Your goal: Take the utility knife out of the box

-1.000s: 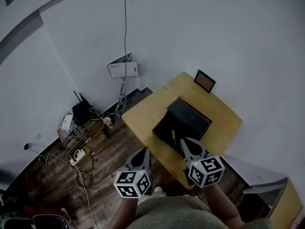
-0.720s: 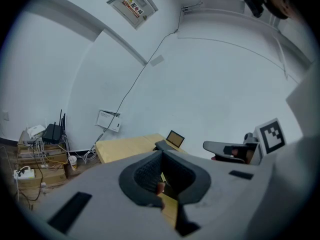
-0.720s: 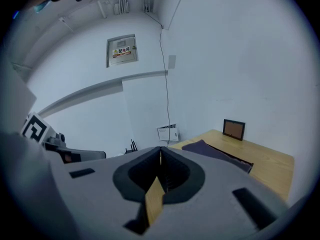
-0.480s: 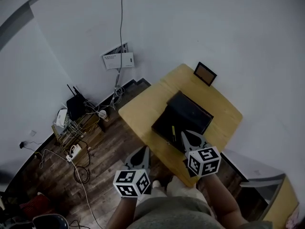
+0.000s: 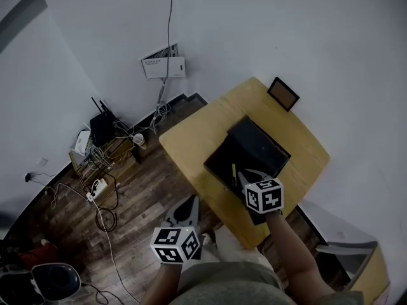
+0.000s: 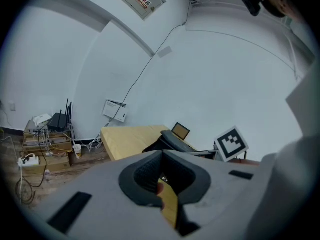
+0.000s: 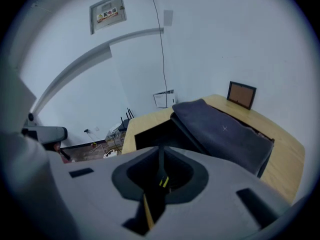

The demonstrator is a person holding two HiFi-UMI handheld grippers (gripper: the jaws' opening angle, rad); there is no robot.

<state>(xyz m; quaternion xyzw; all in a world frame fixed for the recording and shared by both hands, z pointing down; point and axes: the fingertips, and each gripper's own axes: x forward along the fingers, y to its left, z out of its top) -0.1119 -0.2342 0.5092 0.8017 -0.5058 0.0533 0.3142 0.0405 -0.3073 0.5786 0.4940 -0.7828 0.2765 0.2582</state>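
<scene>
- Here, at far left in the head view, one black router [image 5: 102, 130] sits on a low wooden stand against the wall. One white power strip [image 5: 96, 187] and a tangle of cables lie on the plank floor [image 5: 146, 196] in front of it.
- One pale cup [image 5: 137, 138] stands near the table's left corner. One white wall box [image 5: 164, 65] hangs above it, with a single cable running up the wall.
- The left gripper [image 5: 191, 204], one of two, hangs over the floor just off the table's near-left edge, its marker cube [image 5: 175, 244] toward the camera. The left gripper view shows its two jaws pressed together at the tips, with nothing between them.
- One wooden table [image 5: 191, 142] stands against the white wall.
- One black box [image 5: 257, 146] lies mid-table, its lid open and leaning back toward the wall.
- One utility knife [image 5: 233, 173], seen as a yellow strip, lies inside the open box near its front edge, with no jaw on it.
- The right gripper [image 5: 249, 175] hovers over the box's near side, just right of the knife, with its own marker cube [image 5: 264, 196] facing up. Its jaws are closed on each other and hold nothing. The right gripper view catches the knife's yellow through the gap below the jaw tips.
- One small picture frame [image 5: 283, 94] stands at the table's far right corner, apart from the box.
</scene>
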